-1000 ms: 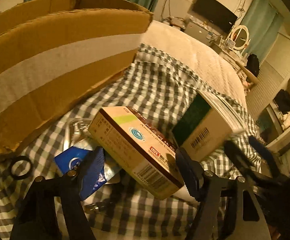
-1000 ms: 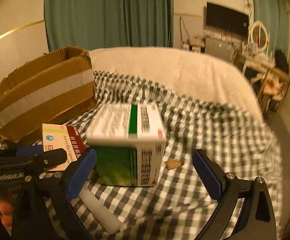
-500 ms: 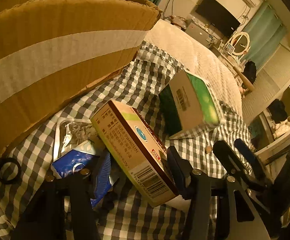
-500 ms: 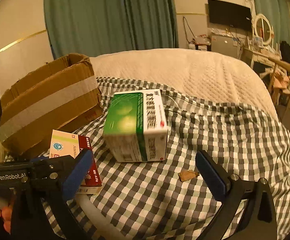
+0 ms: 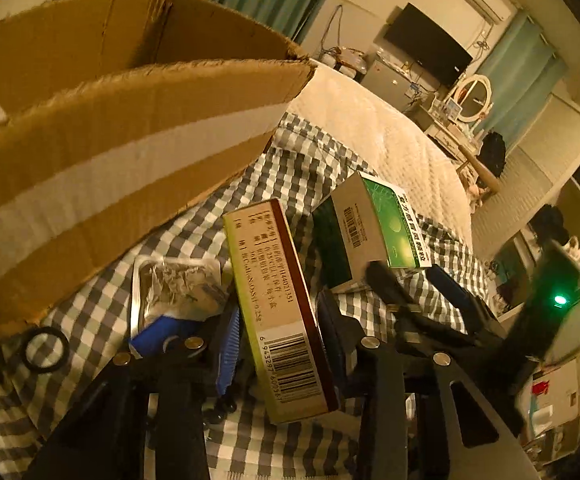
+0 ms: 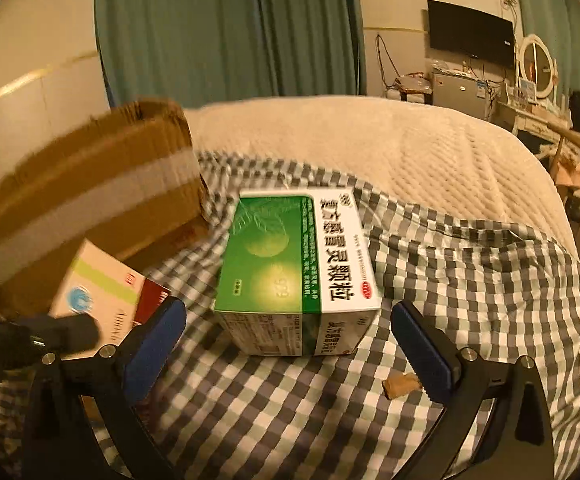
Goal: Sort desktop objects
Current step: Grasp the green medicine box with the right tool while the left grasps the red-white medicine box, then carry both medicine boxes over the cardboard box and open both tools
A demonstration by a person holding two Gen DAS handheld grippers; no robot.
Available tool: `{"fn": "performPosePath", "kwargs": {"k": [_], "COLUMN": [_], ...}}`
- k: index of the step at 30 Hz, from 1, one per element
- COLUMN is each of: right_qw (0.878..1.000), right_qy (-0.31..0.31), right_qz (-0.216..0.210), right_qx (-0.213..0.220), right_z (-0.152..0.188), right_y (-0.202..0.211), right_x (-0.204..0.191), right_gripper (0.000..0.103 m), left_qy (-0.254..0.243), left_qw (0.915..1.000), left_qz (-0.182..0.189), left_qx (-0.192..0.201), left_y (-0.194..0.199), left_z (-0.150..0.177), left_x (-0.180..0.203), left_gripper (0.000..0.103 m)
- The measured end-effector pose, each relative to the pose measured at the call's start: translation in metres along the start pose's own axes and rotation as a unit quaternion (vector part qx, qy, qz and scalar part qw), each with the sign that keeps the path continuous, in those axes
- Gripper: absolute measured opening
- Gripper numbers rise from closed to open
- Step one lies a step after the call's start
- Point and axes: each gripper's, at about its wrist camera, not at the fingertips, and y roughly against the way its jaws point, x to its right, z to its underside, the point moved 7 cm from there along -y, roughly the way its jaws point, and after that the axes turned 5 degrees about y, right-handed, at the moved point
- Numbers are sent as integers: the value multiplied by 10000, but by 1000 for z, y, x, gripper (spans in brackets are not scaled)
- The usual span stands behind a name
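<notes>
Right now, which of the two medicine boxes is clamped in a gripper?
The slim cream-and-maroon box, held between the left gripper fingers; the green box lies free on the checked cloth.

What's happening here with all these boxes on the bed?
A person is tidying up with a gripper in each hand. The left gripper is clamped on a slim medicine box, lifted beside the open cardboard box. The right gripper is open, facing a green box that lies on the checked cloth.
</notes>
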Motion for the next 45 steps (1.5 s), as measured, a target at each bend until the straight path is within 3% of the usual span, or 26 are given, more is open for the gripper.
{"fn": "performPosePath", "kwargs": {"k": [2,3,4,10,15,18,23,28,32,36,41,45], "right_qw": [9998,9997,9997,9975,9955,9934,9961,9941,9965,9956,9935,9922], "right_qy": [17,-23,-75,-629,-934,-1143,-800,-1062,-818,-714,-534,-539], "right_qz": [110,92,16,-205,-7,48,359,173,156,-339,-808,-989], "right_qx": [-184,-231,-224,-259,-130,-8,-129,-148,118,497,604,527], "right_z": [4,6,7,11,8,8,24,31,-8,-72,-125,-149], "right_y": [-12,-15,-16,-5,33,63,114,163,196,202,167,120], "right_x": [0,1,2,21,33,37,23,9,-17,-70,-138,-181], "right_gripper": [101,95,77,77,77,77,77,77,77,77,77,77], "left_qy": [-119,-193,-295,-599,-826,-901,-987,-992,-1081,-1084,-803,-746], "left_qw": [9999,9998,9995,9977,9964,9959,9948,9935,9884,9838,9843,9875], "left_qz": [-53,-70,-107,-300,-139,2,227,465,576,533,343,166], "left_qx": [-35,-69,-74,-102,-96,-20,104,309,896,1324,1536,1382], "left_y": [-6,-9,-12,-23,-6,13,50,93,146,180,172,141], "left_z": [1,2,3,3,6,6,4,-29,-77,-124,-165,-173], "left_x": [4,7,10,18,36,43,44,38,28,-7,-79,-114], "left_gripper": [36,35,35,35,31,30,30,30,30,30,30,30]}}
